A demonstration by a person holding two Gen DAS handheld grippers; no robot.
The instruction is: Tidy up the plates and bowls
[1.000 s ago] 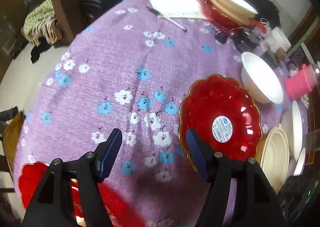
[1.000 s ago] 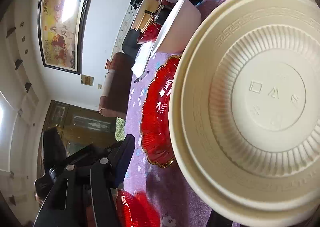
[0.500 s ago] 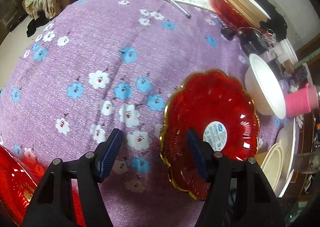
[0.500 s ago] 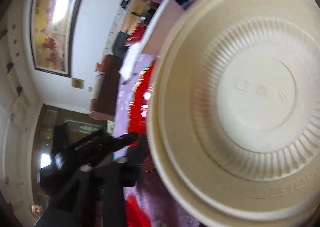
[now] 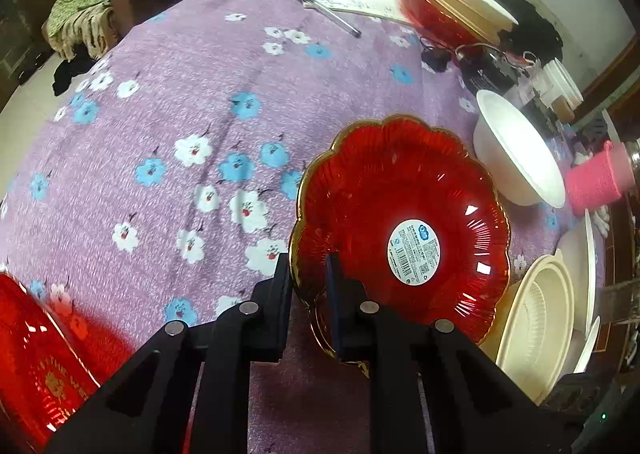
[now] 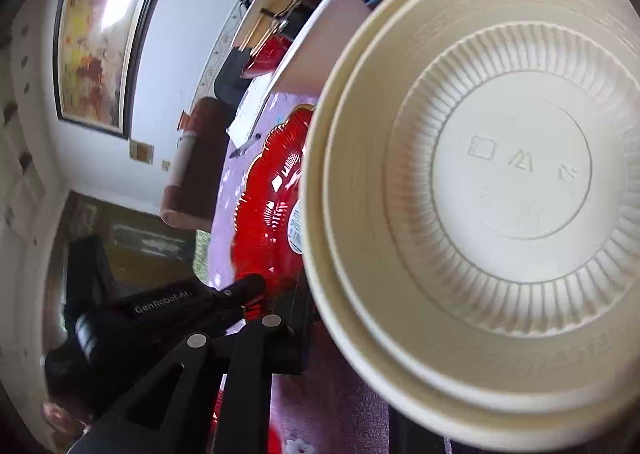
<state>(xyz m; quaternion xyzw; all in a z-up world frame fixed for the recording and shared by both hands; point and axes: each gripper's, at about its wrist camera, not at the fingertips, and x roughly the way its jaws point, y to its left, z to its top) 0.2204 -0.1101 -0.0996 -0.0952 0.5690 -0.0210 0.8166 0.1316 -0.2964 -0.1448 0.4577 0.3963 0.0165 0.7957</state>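
A red scalloped plate [image 5: 404, 230] with a gold rim and a white sticker lies on the purple flowered tablecloth [image 5: 168, 122]. My left gripper [image 5: 310, 274] is shut on its near rim, one finger outside and one inside. The red plate also shows in the right wrist view [image 6: 268, 210]. A cream ribbed bowl [image 6: 488, 178] fills the right wrist view; my right gripper [image 6: 308, 318] is shut on its rim, with only the left finger showing. That cream bowl [image 5: 532, 318] sits right of the red plate.
A white bowl [image 5: 516, 150] and a pink cup [image 5: 596, 178] stand behind the red plate. White plates [image 5: 580, 258] lean at the right edge. A red bowl holding cream plates [image 5: 452, 6], papers and a pen [image 5: 320, 16] are at the back. Another red dish [image 5: 36, 366] sits near left.
My left gripper moved right onto the red plate's near rim and closed on it. The right gripper still holds the cream bowl, which shifted slightly.
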